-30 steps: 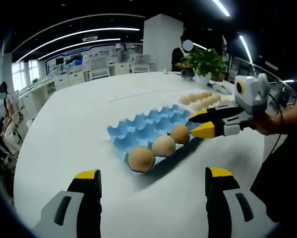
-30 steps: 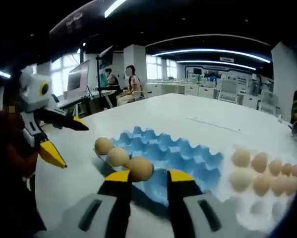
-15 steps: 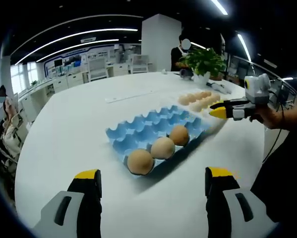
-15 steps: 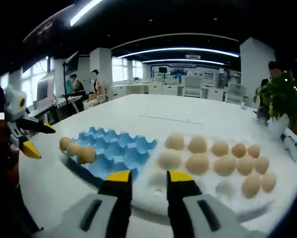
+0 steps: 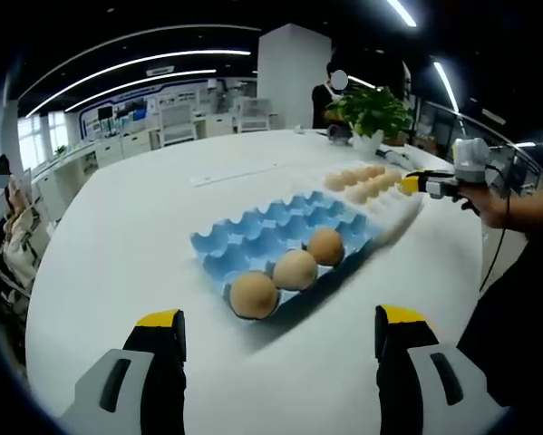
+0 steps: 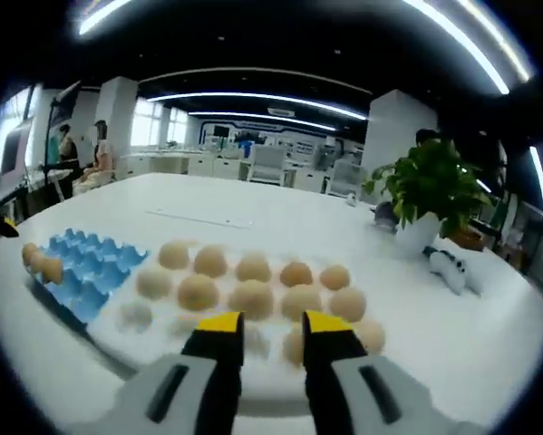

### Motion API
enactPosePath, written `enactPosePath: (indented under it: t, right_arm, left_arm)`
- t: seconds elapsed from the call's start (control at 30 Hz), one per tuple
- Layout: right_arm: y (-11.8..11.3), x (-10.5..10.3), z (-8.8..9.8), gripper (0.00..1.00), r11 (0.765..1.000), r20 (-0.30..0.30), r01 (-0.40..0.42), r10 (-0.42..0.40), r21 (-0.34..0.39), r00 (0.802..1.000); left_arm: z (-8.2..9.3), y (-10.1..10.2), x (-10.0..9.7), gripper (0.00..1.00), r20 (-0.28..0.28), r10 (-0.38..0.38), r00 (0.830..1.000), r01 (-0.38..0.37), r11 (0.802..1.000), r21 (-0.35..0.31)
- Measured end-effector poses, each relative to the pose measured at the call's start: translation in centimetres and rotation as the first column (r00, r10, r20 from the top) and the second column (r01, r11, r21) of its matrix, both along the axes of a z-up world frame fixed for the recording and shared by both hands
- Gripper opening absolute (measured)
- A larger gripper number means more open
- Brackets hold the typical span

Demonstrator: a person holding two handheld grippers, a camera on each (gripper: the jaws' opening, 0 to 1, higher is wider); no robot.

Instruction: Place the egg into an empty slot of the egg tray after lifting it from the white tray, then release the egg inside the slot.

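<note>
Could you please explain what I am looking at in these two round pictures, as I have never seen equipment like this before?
No robot is involved: a person holds a two-jaw claw in each hand, and a fisheye camera rides on each claw, looking forward along its jaws. In the left gripper view, the left claw is open and holds nothing, hovering over a white table. Ahead lies a blue egg tray with three brown eggs in its near row. Beyond it, the right claw reaches over the white tray. In the right gripper view, that claw hovers over the white tray's eggs, its jaws slightly apart with nothing between them. A potted plant stands behind.
</note>
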State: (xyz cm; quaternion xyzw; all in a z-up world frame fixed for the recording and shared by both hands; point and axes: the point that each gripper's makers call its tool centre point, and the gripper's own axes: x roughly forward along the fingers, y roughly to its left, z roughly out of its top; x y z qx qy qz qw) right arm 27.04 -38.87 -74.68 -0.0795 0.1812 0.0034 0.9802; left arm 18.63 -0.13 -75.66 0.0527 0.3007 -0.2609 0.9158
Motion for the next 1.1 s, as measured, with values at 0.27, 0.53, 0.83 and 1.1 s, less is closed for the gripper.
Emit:
enactPosePath:
  t: [0.27,0.53,0.83,1.1]
  right_arm:
    - [-1.8,0.9,-2.2,0.26,0.998,-0.091,0.041,-0.037,0.043,0.995]
    - [-3.1,1.5,-3.1,0.26,0.999,-0.13,0.043,-0.038,0.03,0.991]
    - [-3.0,0.5,-1.3,0.24,0.987,-0.087,0.087,-0.075,0.138,0.993]
    - [0.7,0.3,1.1,0.24,0.979,-0.023,-0.008,0.013,0.204,1.0]
  left_arm:
    - [0.0,0.4,0.0,0.86,-0.002,0.01,1.0,-0.01,1.0,0.003]
    - [-0.1,0.7,0.0,0.86,-0.005,0.02,1.0,-0.02,1.0,0.001]
    - [0.1,0.9,0.1,0.86,-0.001,0.026,1.0,-0.026,1.0,0.001]
    - [0.0,0.7,0.2,0.86,-0.001,0.023,1.0,-0.023,1.0,0.004]
